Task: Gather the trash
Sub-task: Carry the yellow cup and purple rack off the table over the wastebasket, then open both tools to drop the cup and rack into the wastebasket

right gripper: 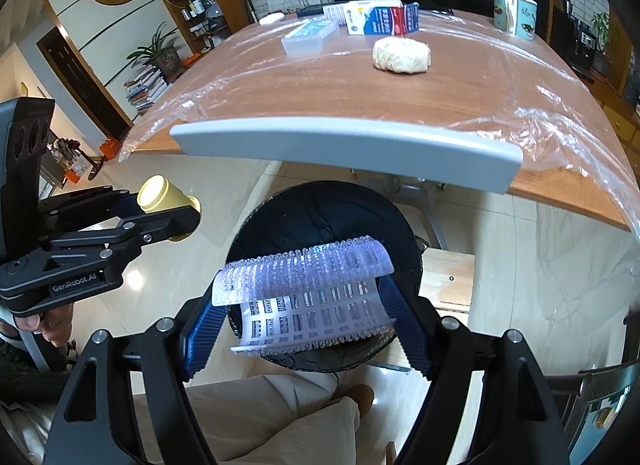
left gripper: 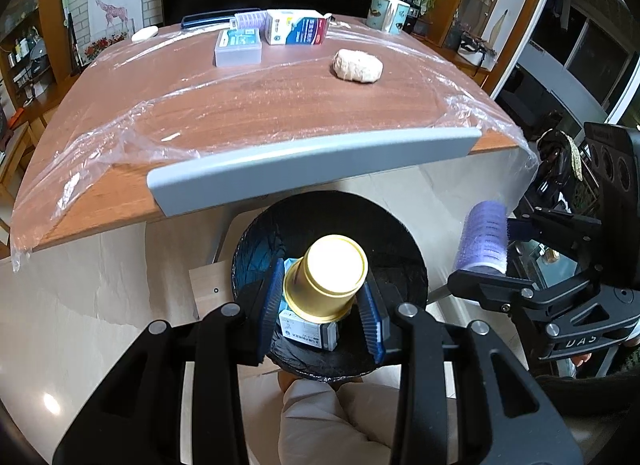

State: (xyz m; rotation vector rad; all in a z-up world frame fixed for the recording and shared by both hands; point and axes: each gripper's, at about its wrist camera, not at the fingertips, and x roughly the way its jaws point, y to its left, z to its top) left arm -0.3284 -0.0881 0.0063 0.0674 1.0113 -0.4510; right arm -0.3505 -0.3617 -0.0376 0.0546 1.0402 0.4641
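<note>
Two black two-finger grippers with blue ribbed pads hang over one round bin lined with a black plastic bag [left gripper: 400,233], which stands on the pale tiled floor below the table edge. The left gripper [left gripper: 322,297] is clenched on a single gold, shiny, tapered paper cup [left gripper: 326,275], held bottom-up directly above the bin's opening. The right gripper [right gripper: 308,313] grasps one translucent purple plastic hair roller [right gripper: 304,289], a perforated, bristly cylinder pinched at its two ends, also above the bin.

Inside the bin lies one small white and blue cardboard box [left gripper: 308,331], partly hidden under the cup; whether anything else lies there I cannot tell.

On the brown wooden table [left gripper: 280,105], which is covered with a crinkled clear plastic sheet and edged at the front with a grey strip, five things stand well apart from the bin: one clear rectangular plastic case [left gripper: 239,48], one white, blue and red carton [left gripper: 298,28], one beige crumpled wad wrapped in clear film [left gripper: 357,66], one pale ceramic mug with a printed pattern [left gripper: 390,13] and one small white oval object [left gripper: 145,33].
</note>
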